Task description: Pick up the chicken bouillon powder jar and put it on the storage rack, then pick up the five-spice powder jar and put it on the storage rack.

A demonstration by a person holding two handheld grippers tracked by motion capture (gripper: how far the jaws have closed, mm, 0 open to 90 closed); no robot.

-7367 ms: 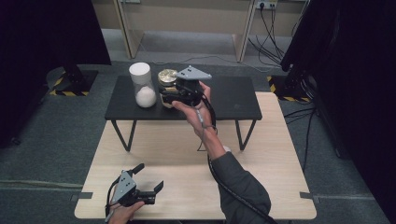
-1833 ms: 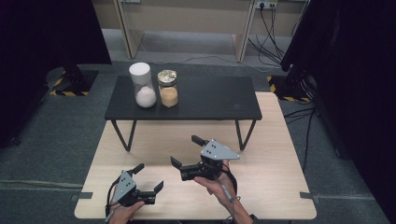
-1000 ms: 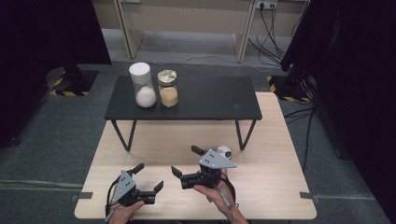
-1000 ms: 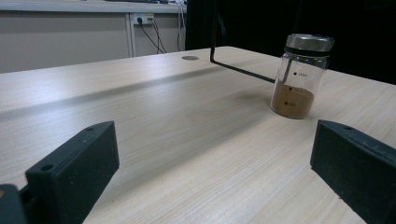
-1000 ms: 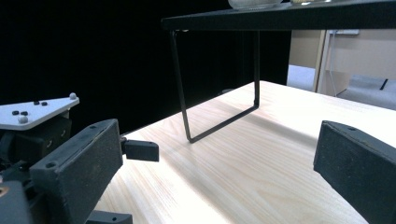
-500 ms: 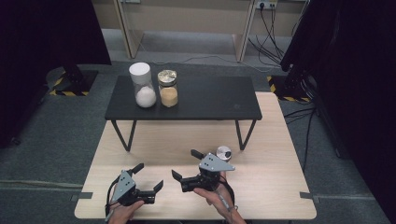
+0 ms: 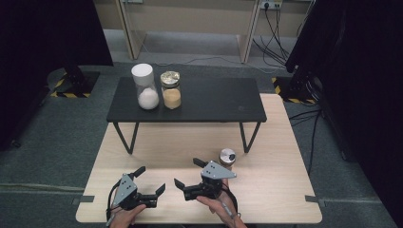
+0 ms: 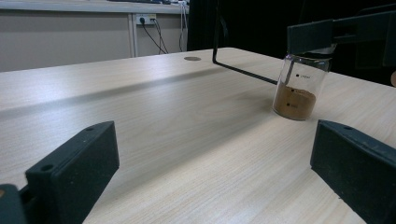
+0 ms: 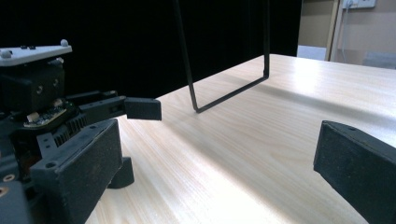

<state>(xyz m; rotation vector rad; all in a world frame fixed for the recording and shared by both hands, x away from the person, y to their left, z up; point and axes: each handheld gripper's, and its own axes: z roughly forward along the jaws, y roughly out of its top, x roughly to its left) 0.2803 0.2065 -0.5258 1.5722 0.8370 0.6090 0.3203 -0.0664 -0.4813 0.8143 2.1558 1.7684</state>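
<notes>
Right tongs point(image 7: 184, 175): jaws spread wide, gripping nothing, held low over the wooden desk point(image 7: 266, 190) just on the person's side of the small brown-powder jar point(image 7: 227, 157), jaws turned toward the left tongs point(image 7: 149, 181). Left tongs: likewise wide apart and empty, resting at the desk's near edge, farther from the brown-powder jar than the right pair; from the left gripper view the same jar point(image 8: 299, 88) stands upright beyond the jaws, with one black jaw of the right tongs crossing in front of its top. Brown-powder jar: clear glass, roughly a third filled, metal-looking lid, standing on the wooden desk just in front of one leg of the black riser desk point(image 7: 214, 102). Behind the brown-powder jar, up on the riser's far left end: a white-lidded jar point(image 7: 145, 88) with white contents and, just beside it, a gold-lidded jar point(image 7: 170, 90) with tan contents; whether the two touch cannot be told. Risk, as judged: the brown-powder jar sits close to the right tongs' rear and cable, so a careless swing of that hand could tip it; the two open pairs face each other closely and might clash; a jar on the riser could be knocked against its neighbour when reached for.
</notes>
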